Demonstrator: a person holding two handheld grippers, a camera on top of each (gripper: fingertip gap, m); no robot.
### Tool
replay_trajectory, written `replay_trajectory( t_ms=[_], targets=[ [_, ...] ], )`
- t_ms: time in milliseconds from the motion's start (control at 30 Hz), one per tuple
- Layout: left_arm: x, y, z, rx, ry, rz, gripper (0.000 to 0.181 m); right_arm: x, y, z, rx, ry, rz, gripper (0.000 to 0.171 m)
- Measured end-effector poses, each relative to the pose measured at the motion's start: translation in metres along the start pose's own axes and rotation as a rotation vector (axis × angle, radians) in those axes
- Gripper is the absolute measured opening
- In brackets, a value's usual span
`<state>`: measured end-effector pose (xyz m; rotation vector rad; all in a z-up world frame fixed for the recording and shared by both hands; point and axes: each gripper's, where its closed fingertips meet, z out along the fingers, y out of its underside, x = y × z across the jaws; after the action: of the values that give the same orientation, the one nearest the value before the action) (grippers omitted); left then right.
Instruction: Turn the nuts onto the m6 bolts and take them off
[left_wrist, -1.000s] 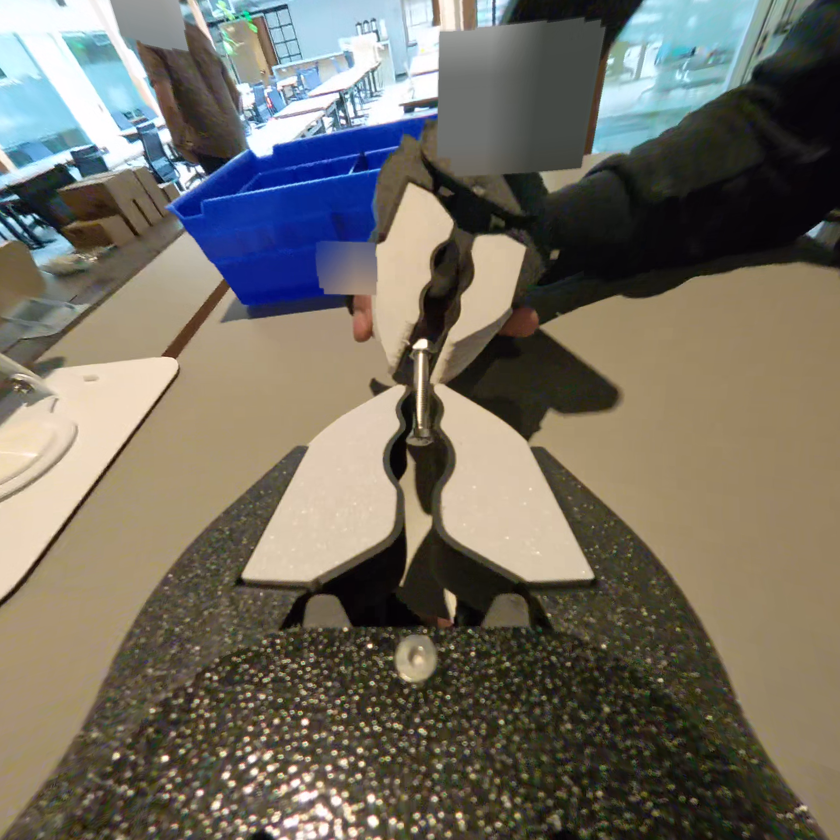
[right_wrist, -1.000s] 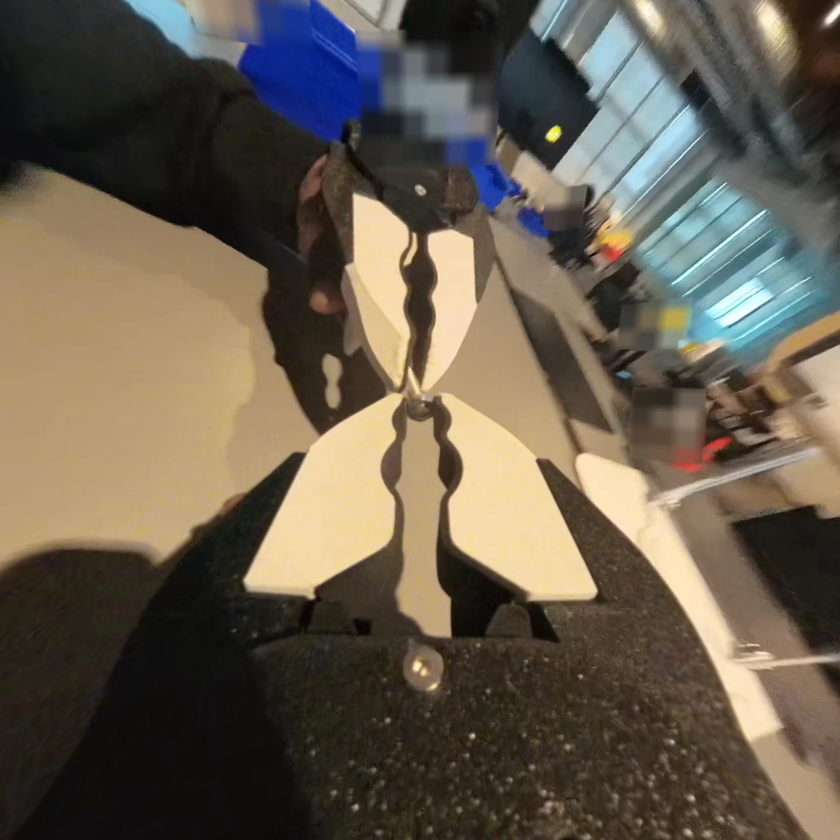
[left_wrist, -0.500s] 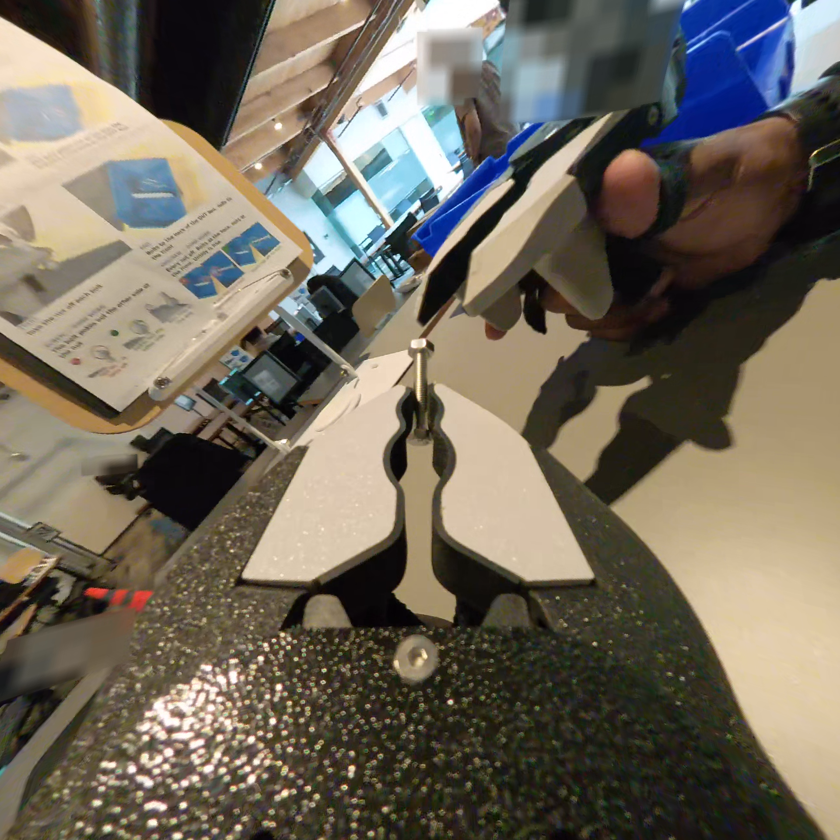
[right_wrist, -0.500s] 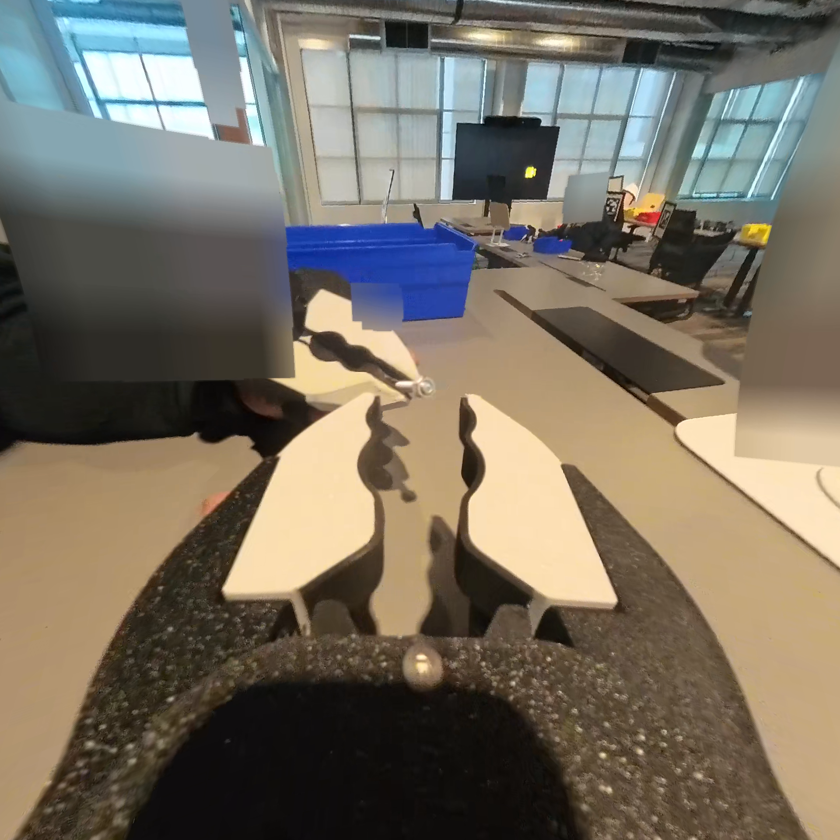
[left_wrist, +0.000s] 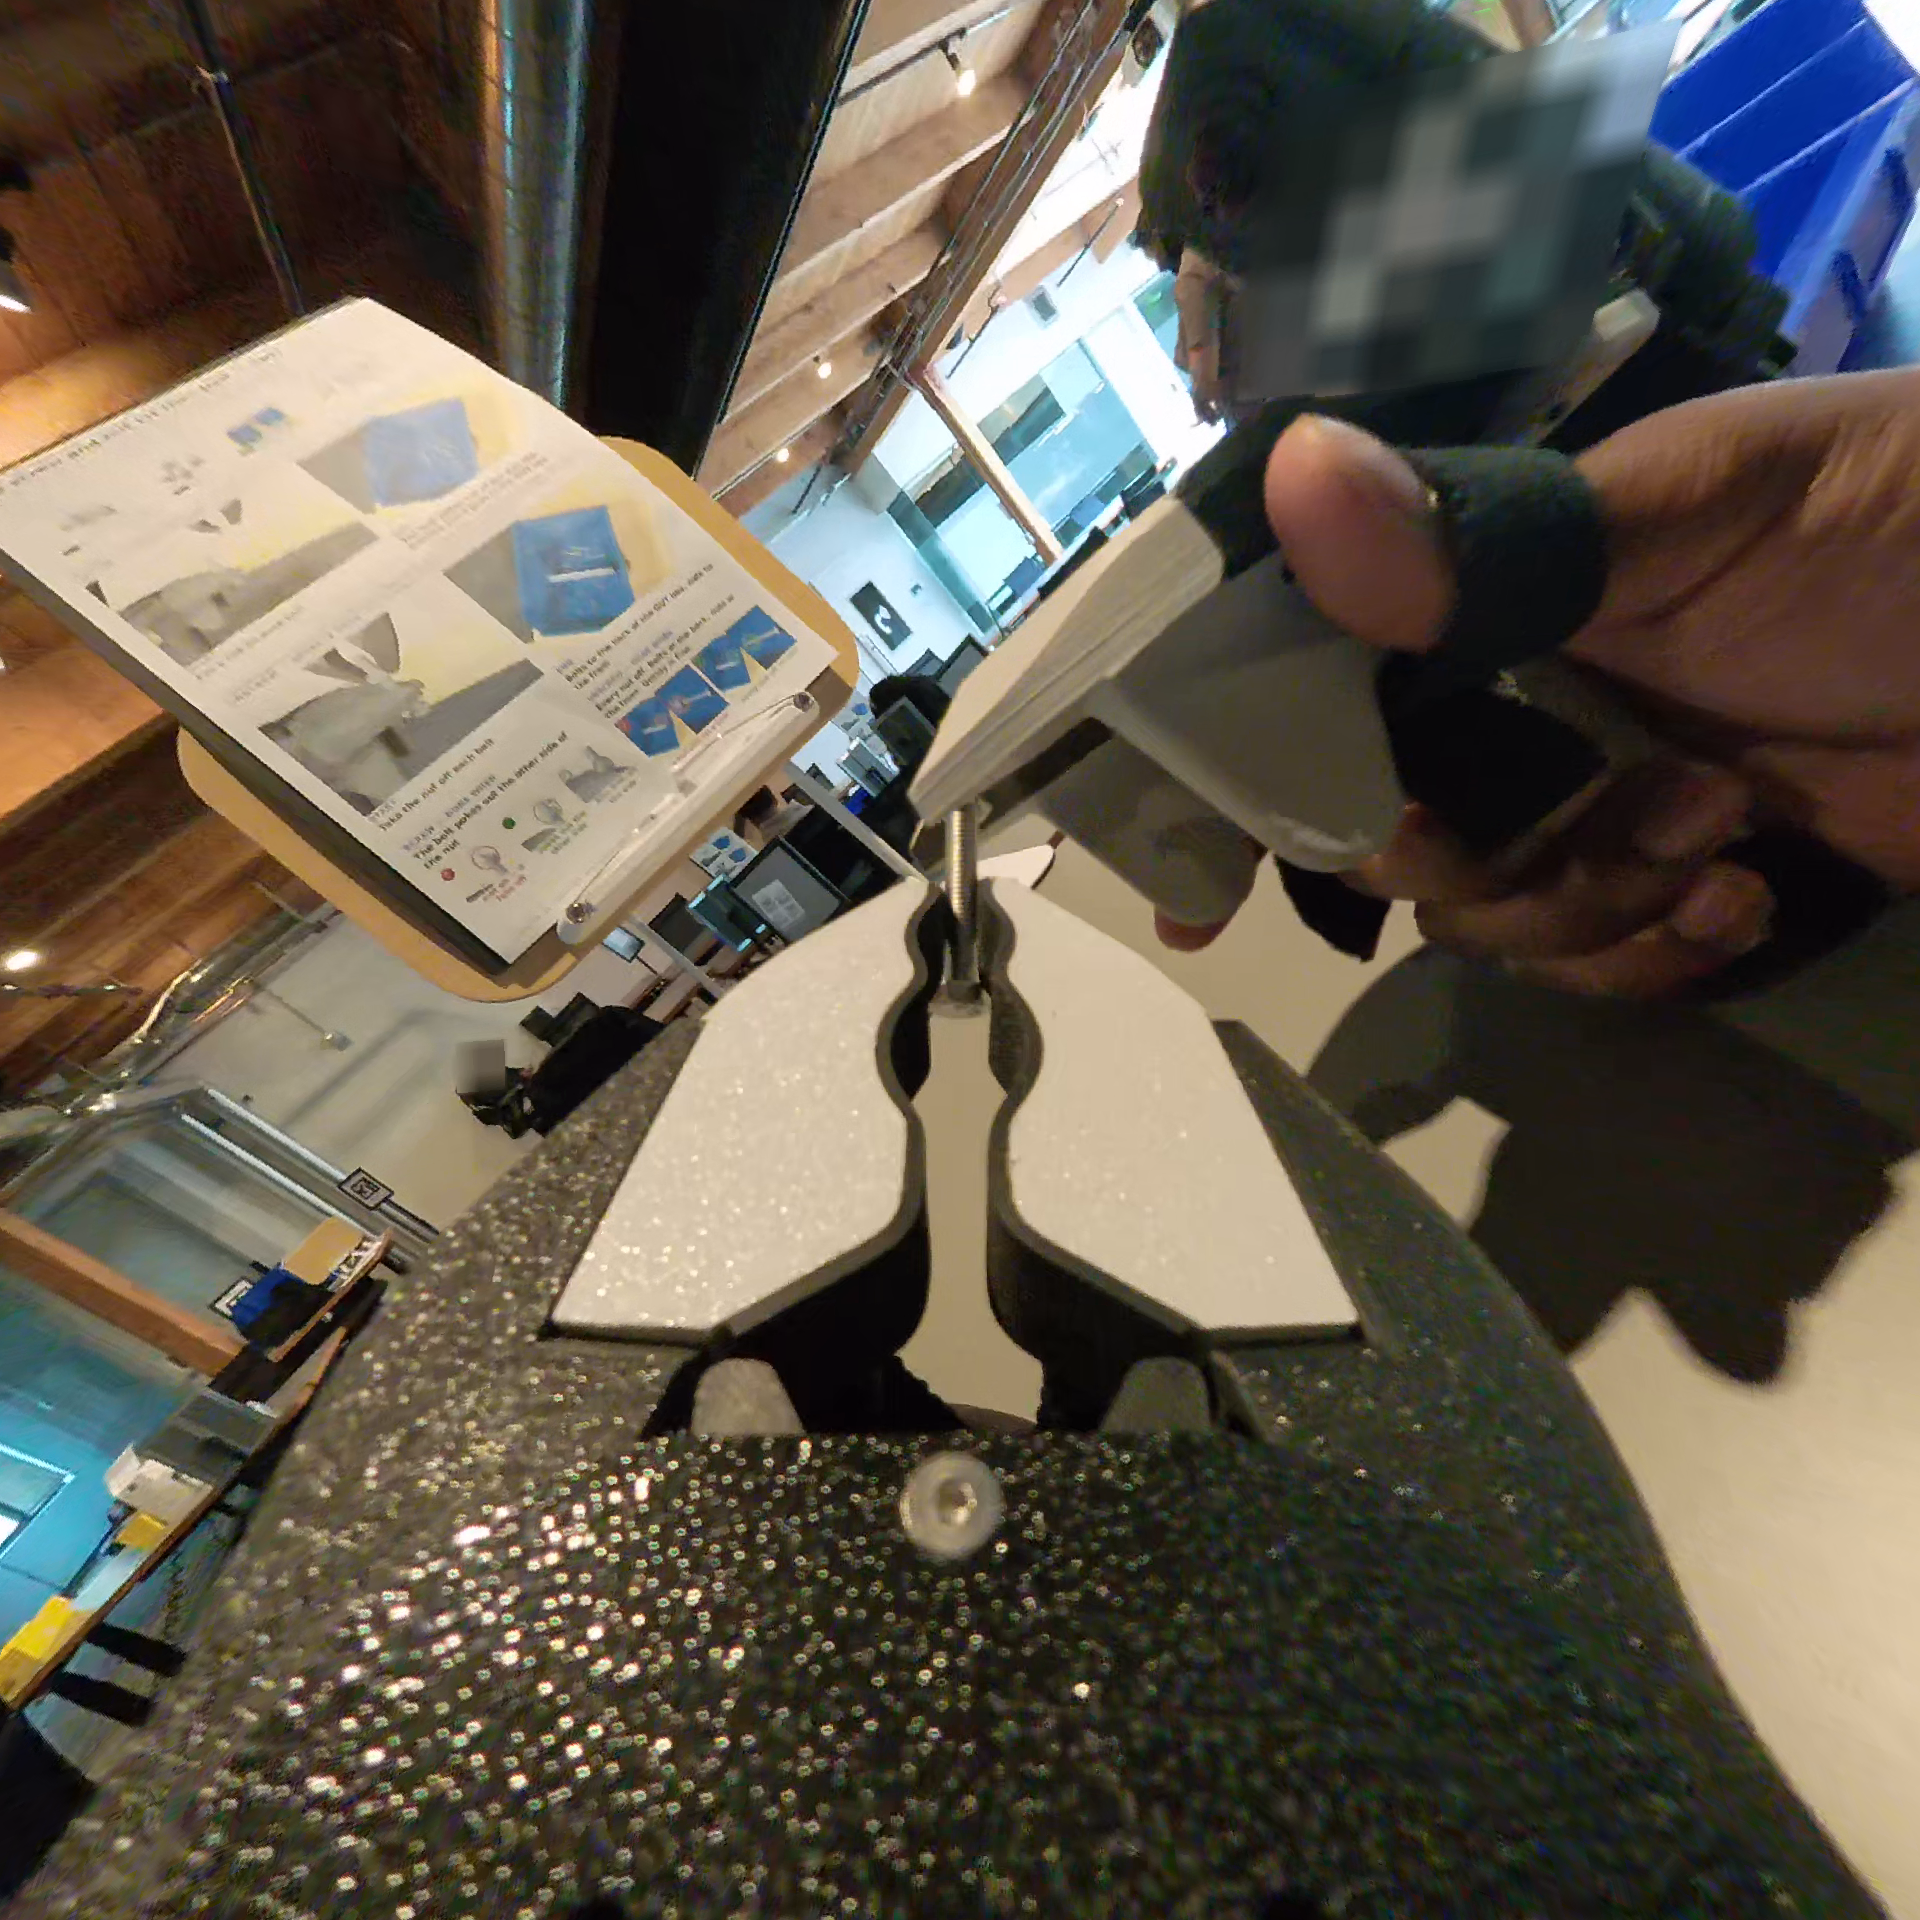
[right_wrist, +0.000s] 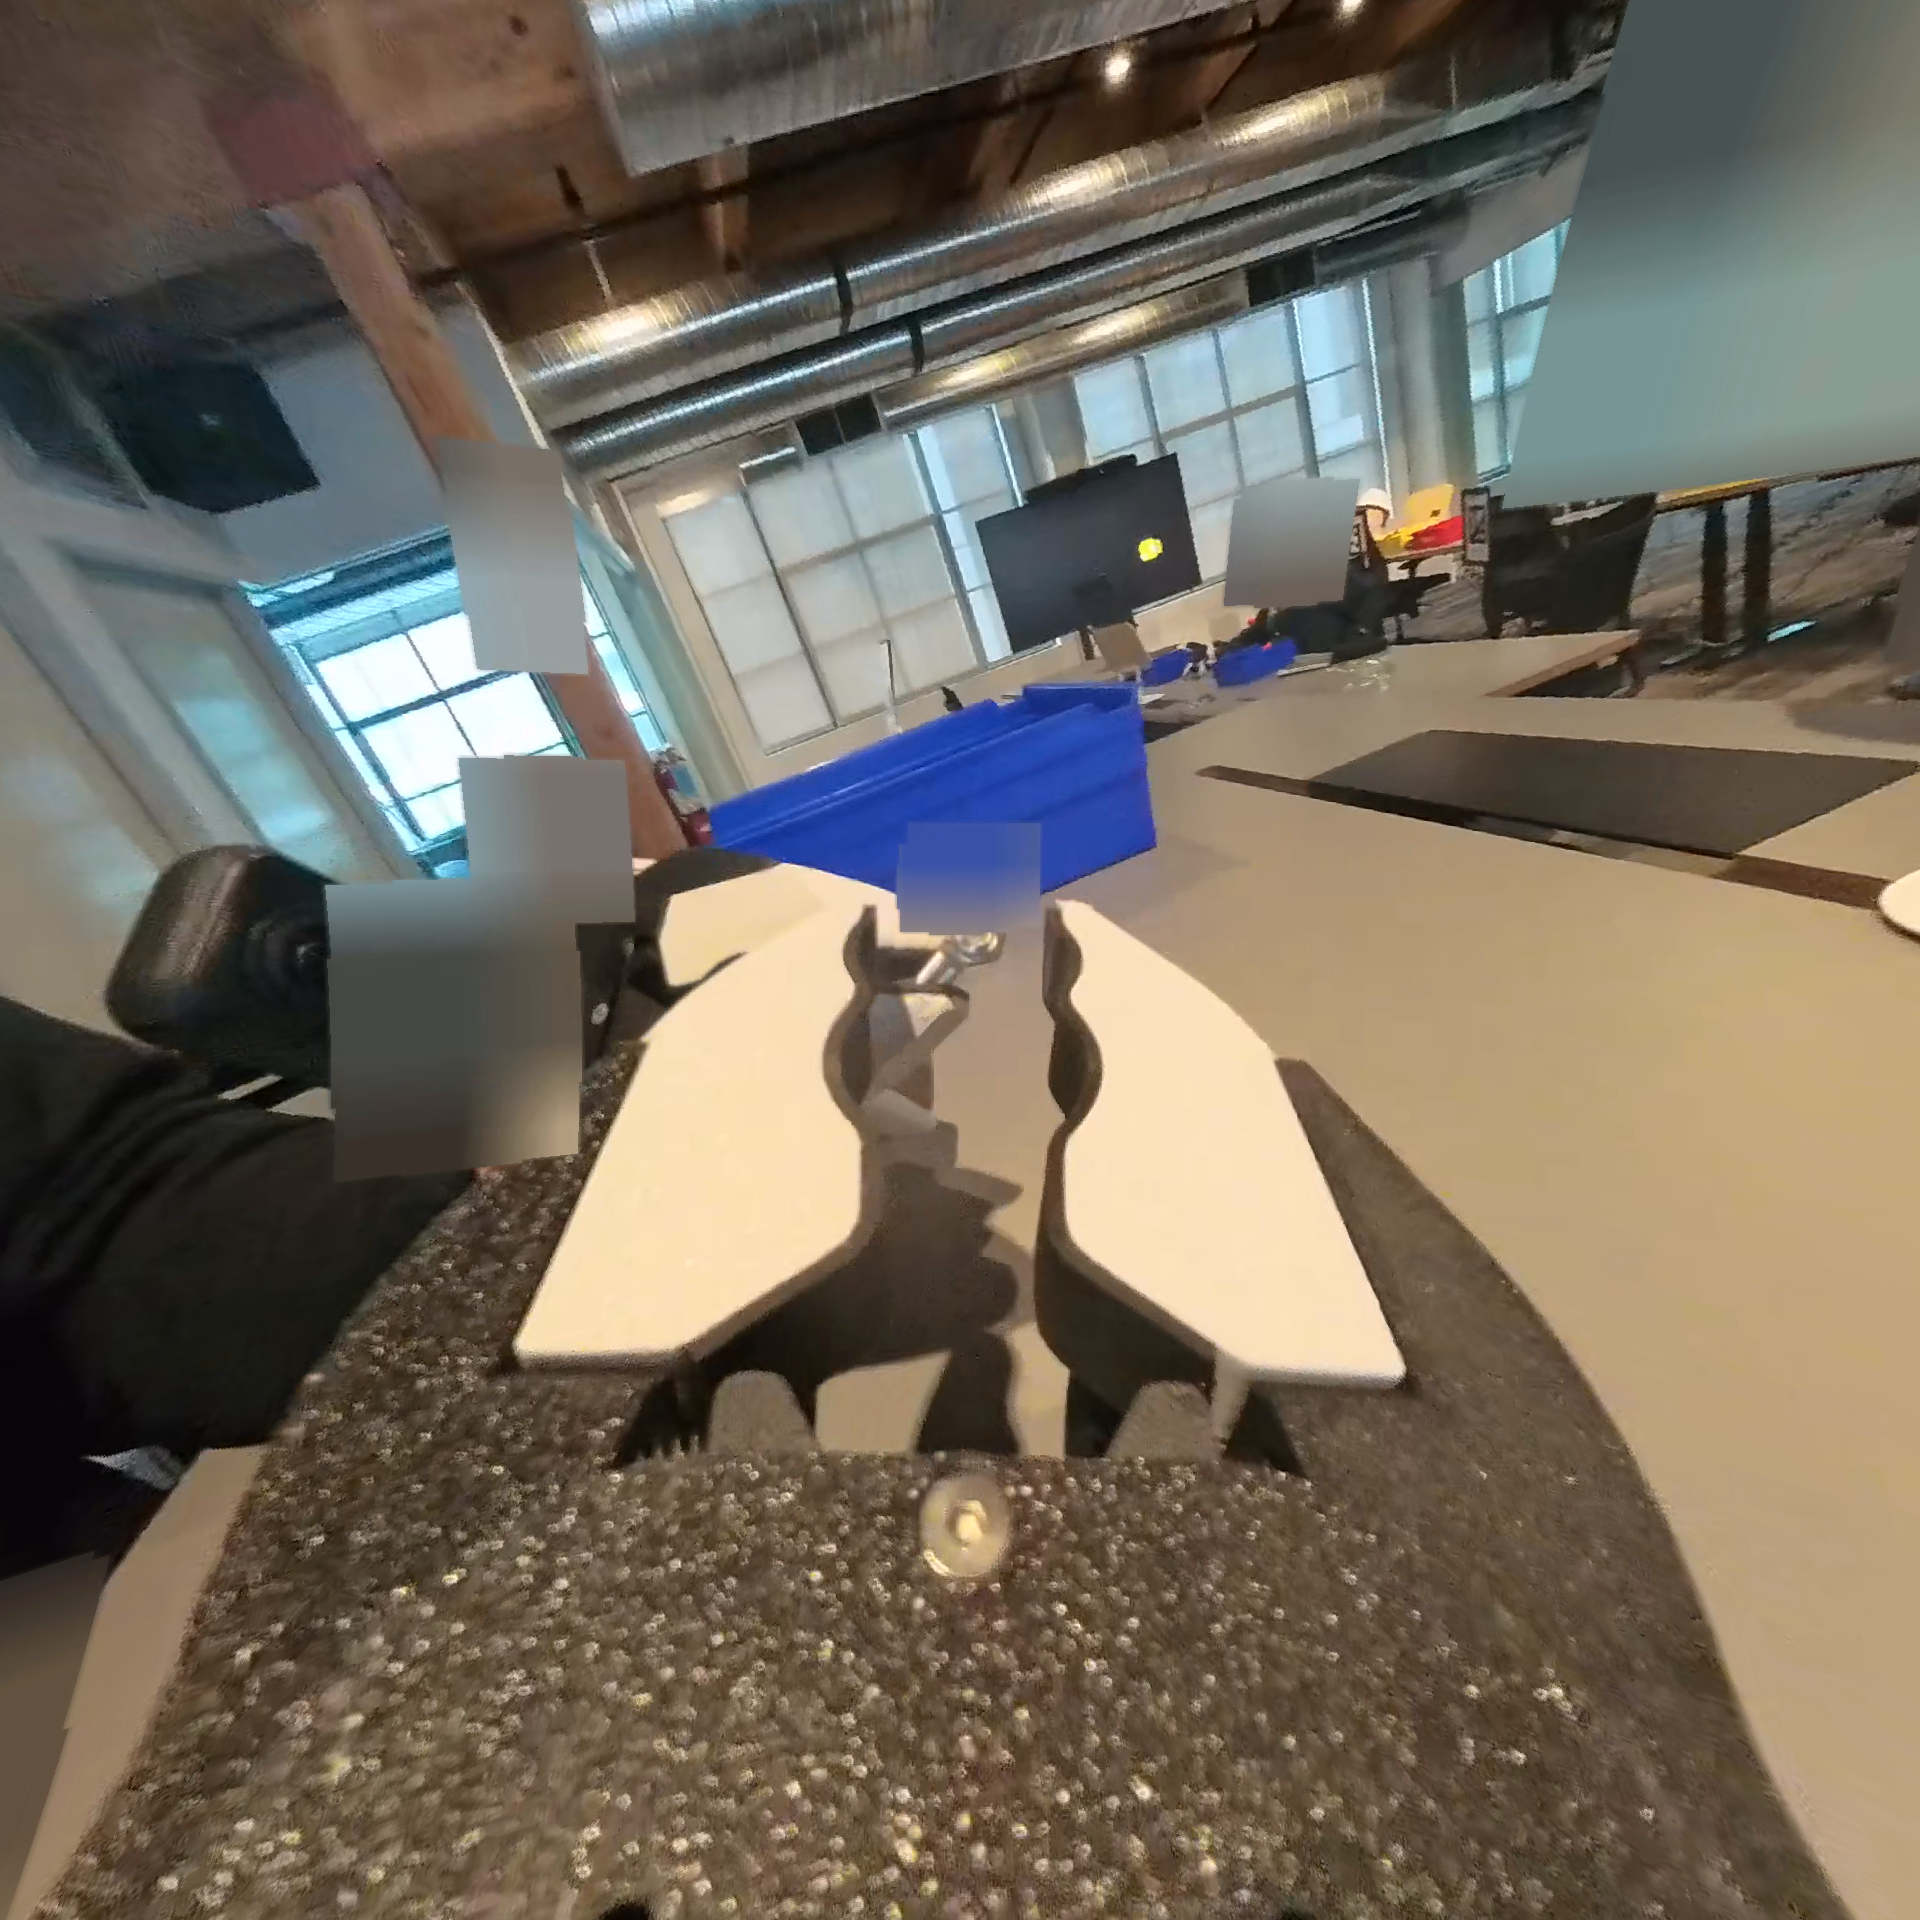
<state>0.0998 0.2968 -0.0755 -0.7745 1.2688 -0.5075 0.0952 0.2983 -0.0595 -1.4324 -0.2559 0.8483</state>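
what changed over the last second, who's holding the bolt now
The right gripper let go of the bolt's head end, opened, swung away, and now sits with its open fingers around that end again. The left gripper tilted upward. Unchanged: it stays shut on the bolt.

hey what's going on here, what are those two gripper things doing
A person is working two handheld grippers above a grey table. The left gripper is shut on a bolt, which sticks out from between its fingertips. The right gripper has its jaws open around the far end of that bolt, where there seems to be a nut, though it's partly hidden. A blue bin sits farther back.
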Motion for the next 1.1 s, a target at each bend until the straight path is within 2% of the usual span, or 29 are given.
replay_trajectory(
  t_ms=[67, 200, 333, 433, 567, 600, 700, 800, 867, 967, 1100],
  targets=[
    [0.001, -0.001, 0.001, 0.010, 0.008, 0.000, 0.005, 0.000, -0.001, -0.001, 0.012, -0.012, 0.019, 0.030],
    [0.002, -0.007, 0.001, 0.052, 0.035, -0.059, 0.005, -0.004, -0.006, -0.006, 0.039, -0.052, 0.049, 0.013],
    [0.007, -0.015, 0.001, 0.111, 0.117, -0.197, 0.005, -0.010, -0.009, -0.011, 0.039, -0.085, -0.006, 0.011],
    [0.014, -0.029, -0.005, 0.212, 0.317, -0.460, 0.005, -0.023, -0.012, -0.016, 0.023, -0.157, -0.090, 0.011],
    [0.027, -0.053, -0.026, 0.344, 0.731, -0.878, 0.005, -0.054, -0.011, -0.026, -0.026, -0.319, -0.220, 0.011],
    [0.027, -0.056, -0.030, 0.367, 0.784, -0.940, 0.005, -0.059, -0.010, -0.027, -0.032, -0.337, -0.247, 0.011],
    [0.020, -0.060, -0.027, 0.421, 0.692, -0.903, 0.005, -0.058, -0.017, -0.026, -0.003, -0.291, -0.266, 0.010],
    [-0.004, -0.060, -0.021, 0.482, 0.498, -0.889, 0.005, -0.046, -0.029, -0.022, 0.045, -0.185, -0.203, 0.026],
    [-0.012, -0.054, -0.018, 0.455, 0.397, -0.828, 0.005, -0.042, -0.032, -0.019, 0.047, -0.151, -0.146, 0.028],
    [-0.008, -0.043, -0.011, 0.353, 0.302, -0.630, 0.004, -0.039, -0.032, -0.014, 0.046, -0.103, -0.095, 0.029],
    [-0.001, -0.044, -0.008, 0.315, 0.268, -0.508, 0.005, -0.036, -0.030, -0.010, 0.047, -0.067, -0.055, 0.030]
  ],
)
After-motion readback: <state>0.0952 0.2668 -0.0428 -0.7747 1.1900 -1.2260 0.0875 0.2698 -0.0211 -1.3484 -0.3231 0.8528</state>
